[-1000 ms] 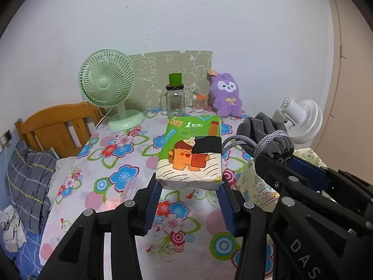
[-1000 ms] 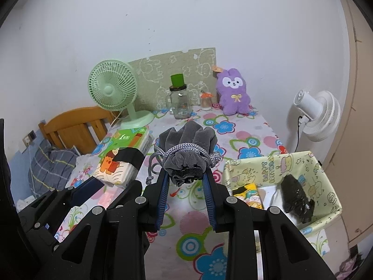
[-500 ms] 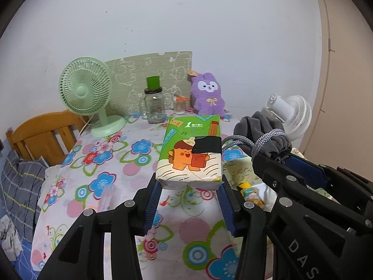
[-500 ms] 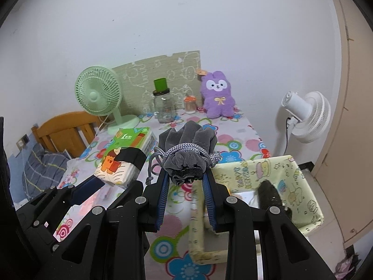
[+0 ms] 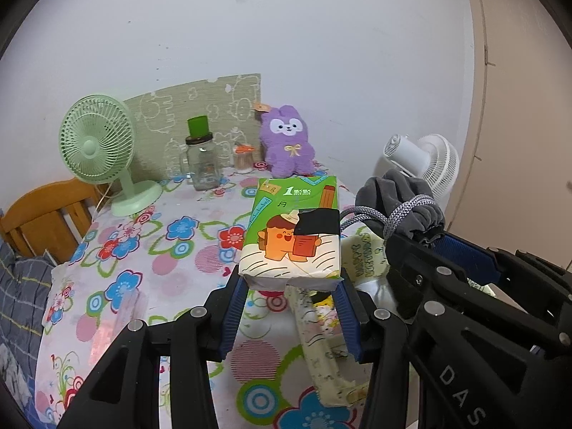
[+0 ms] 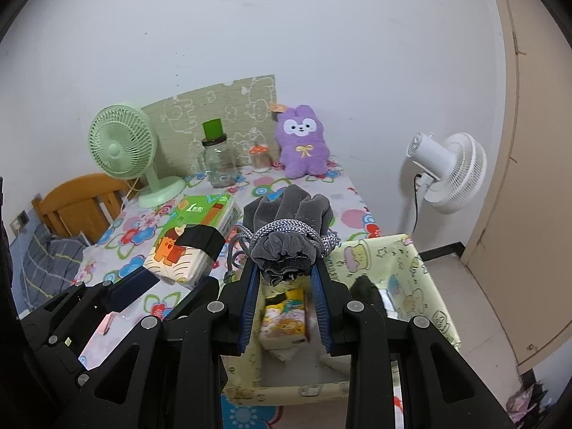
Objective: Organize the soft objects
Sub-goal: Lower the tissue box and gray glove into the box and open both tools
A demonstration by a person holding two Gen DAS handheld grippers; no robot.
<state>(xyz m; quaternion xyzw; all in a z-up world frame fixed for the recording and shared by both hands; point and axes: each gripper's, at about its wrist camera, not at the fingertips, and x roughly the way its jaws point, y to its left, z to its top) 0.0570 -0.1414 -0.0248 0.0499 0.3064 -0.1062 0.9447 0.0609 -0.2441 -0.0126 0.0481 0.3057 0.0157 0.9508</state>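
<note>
My left gripper is shut on a green tissue pack and holds it in the air above the table's right side; the pack also shows in the right wrist view. My right gripper is shut on a grey drawstring pouch and holds it over the yellow fabric basket, which stands at the table's right edge. The pouch also shows in the left wrist view. Inside the basket lie a yellow tissue pack and a dark soft item.
A green fan, a glass jar with a green lid, a small jar and a purple plush stand at the back of the flowered table. A white fan stands right of it, a wooden chair left.
Both grippers have moved to the right with their loads. The pouch now hangs over the basket's near left part, and the basket's left wall lies under the tissue pack.
</note>
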